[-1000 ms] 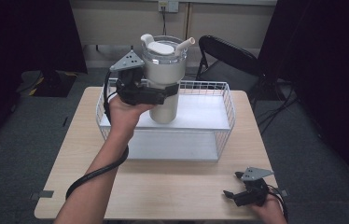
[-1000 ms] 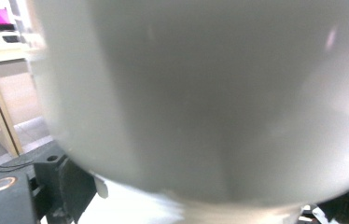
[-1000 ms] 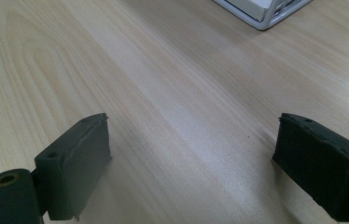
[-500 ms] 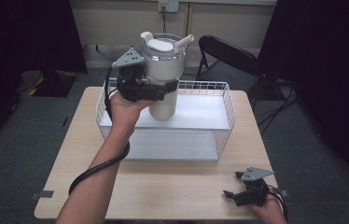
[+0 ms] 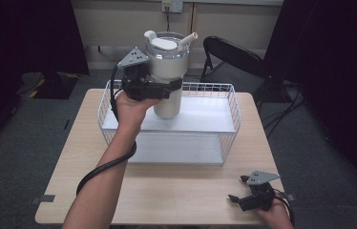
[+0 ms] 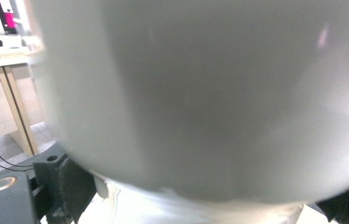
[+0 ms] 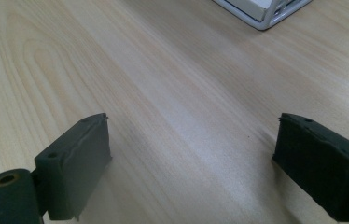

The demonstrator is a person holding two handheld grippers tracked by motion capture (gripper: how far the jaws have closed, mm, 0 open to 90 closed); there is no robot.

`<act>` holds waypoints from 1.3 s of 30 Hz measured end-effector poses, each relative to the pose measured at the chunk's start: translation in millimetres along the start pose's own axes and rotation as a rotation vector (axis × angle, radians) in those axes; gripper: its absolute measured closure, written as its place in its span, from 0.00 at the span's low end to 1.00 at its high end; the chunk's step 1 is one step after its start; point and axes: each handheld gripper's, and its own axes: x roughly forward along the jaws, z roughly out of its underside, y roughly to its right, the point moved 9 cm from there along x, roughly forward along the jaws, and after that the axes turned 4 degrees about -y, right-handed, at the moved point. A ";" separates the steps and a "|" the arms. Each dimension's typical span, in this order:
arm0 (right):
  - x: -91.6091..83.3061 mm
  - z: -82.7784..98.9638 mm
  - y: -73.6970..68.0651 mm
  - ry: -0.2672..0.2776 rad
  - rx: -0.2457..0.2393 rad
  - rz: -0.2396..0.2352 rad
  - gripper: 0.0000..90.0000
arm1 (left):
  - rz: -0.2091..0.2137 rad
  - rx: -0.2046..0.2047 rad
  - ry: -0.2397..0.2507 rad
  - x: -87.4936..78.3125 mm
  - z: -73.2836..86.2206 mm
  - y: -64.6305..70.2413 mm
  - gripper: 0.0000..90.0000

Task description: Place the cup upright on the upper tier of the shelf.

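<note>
While the left gripper (image 5: 164, 88) clamps the tumbler (image 5: 168, 76) above the basket (image 5: 231, 109) – mid-carry, needing careful placement – the right gripper (image 5: 243, 200), at five o'clock, rests wide-fingered.

Cream-white lidded plastic tumbler (image 5: 168, 76); white wire basket (image 5: 232, 112); pale wood-grain table (image 5: 181, 191); black gripper (image 5: 234, 199); grey carpet floor (image 5: 19, 157).

Object: a large white tumbler (image 5: 168, 76) with a clear lid and a pale straw angled right.
Pose: upright, lifted off the surface.
Grip: clamped mid-body by the left gripper (image 5: 169, 88).
Place: above the white wire basket (image 5: 231, 112) on the tabletop (image 5: 176, 191).
</note>
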 end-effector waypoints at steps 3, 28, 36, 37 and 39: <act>0.0 0.0 0.0 0.000 0.000 0.000 0.11 | -0.010 -0.004 -0.002 2.7 1.9 -2.7 0.10; 0.0 0.0 0.0 0.000 0.000 0.000 0.11 | -0.048 0.004 0.005 17.8 7.9 -12.0 0.10; 0.0 0.0 0.0 0.000 0.000 0.000 0.11 | -0.068 -0.002 0.004 20.8 11.0 -17.1 0.10; 0.0 0.0 0.0 0.000 0.000 0.000 0.11 | -0.068 -0.003 0.004 20.9 11.1 -17.8 0.10; 0.0 0.0 0.0 0.000 0.000 0.000 0.11 | -0.073 -0.003 0.010 21.0 11.4 -18.8 0.10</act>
